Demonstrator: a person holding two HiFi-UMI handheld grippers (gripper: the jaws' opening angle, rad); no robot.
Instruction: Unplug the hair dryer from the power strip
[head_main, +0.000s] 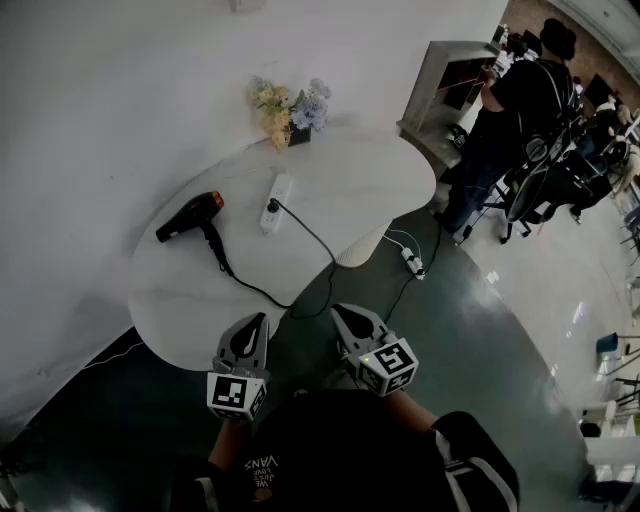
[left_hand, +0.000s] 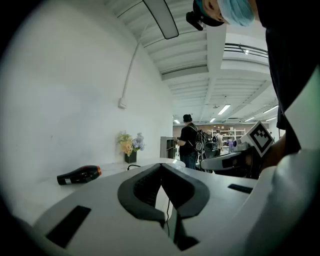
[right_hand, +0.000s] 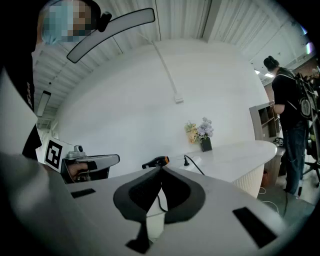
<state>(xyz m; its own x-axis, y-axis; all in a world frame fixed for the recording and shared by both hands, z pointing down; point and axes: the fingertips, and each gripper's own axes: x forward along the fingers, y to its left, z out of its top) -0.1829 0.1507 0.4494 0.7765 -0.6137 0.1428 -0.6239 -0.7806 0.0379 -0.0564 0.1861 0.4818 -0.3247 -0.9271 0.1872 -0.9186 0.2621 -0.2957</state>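
A black hair dryer (head_main: 190, 217) with an orange ring lies on the left of the white table (head_main: 370, 185). Its black cord (head_main: 300, 270) loops off the front edge and back up to a plug in the white power strip (head_main: 276, 202) at the table's middle. Both grippers hang side by side in front of the table, well short of the strip. The left gripper (head_main: 256, 322) is shut with nothing in it, and so is the right gripper (head_main: 338, 312). The dryer (left_hand: 79, 175) shows far left in the left gripper view, and the dryer (right_hand: 156, 161) and plug (right_hand: 186, 161) lie beyond the jaws in the right gripper view.
A vase of flowers (head_main: 288, 112) stands at the table's back edge against the white wall. A second power strip (head_main: 413, 262) with cables lies on the dark floor to the right. A person in black (head_main: 505, 120) stands by a shelf unit (head_main: 448, 85) at the far right.
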